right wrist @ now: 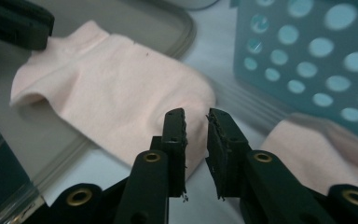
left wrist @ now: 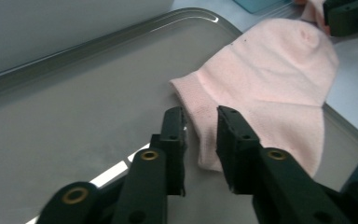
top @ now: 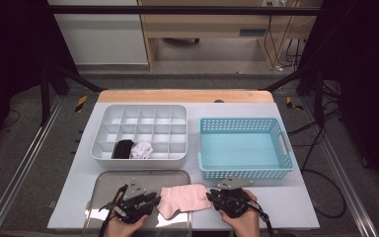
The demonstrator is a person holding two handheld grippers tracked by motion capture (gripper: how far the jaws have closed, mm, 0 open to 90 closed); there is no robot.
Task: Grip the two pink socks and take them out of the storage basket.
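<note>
The pink sock (top: 183,198) lies crosswise between both tools, cuff toward the left tool (top: 143,201), toe toward the right tool (top: 216,196), each slightly spread, gripping nothing.

The tray (top: 103,180) sat at the desk's (top: 296,200) near edge. Behind the tray stood the divided box (top: 138,111); right of that box, the basket (top: 246,173). A sock (top: 183,199) lay across the tray's right rim.
</note>
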